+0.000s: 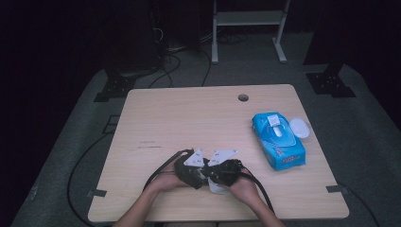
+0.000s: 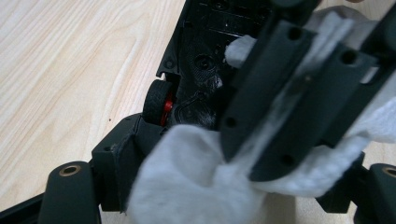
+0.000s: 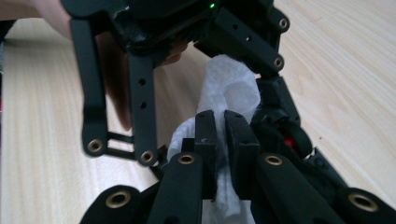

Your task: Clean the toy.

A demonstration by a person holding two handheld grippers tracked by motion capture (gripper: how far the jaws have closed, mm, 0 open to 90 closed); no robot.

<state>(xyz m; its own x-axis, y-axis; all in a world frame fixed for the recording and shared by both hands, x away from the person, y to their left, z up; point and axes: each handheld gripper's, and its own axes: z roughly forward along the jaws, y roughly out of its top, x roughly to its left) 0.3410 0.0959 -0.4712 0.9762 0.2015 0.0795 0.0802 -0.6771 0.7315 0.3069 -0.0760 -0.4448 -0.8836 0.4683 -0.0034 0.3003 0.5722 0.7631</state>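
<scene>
Crumpled white wet wipe (image 3: 231, 93) fills the near ground of the right gripper view, pinched between the two black jaws of the right gripper (image 3: 223, 128), which are clamped together on it. In the left gripper view the same wipe presses against the dark underside of a small black toy car with a red-hubbed wheel (image 2: 161, 100). That car sits between the spread jaws of the left gripper (image 2: 187, 154), which seem to bear on its sides, near the front edge of the pale wooden table (image 1: 189, 118).

Risks, as I judge them: the thin tissue could tear or slip out of the narrow pinch if it drags hard over the car's ridges. The car could twist out of the wide hold under sideways rubbing. Well apart on the right lies the blue wipe packet (image 1: 279, 142).
</scene>
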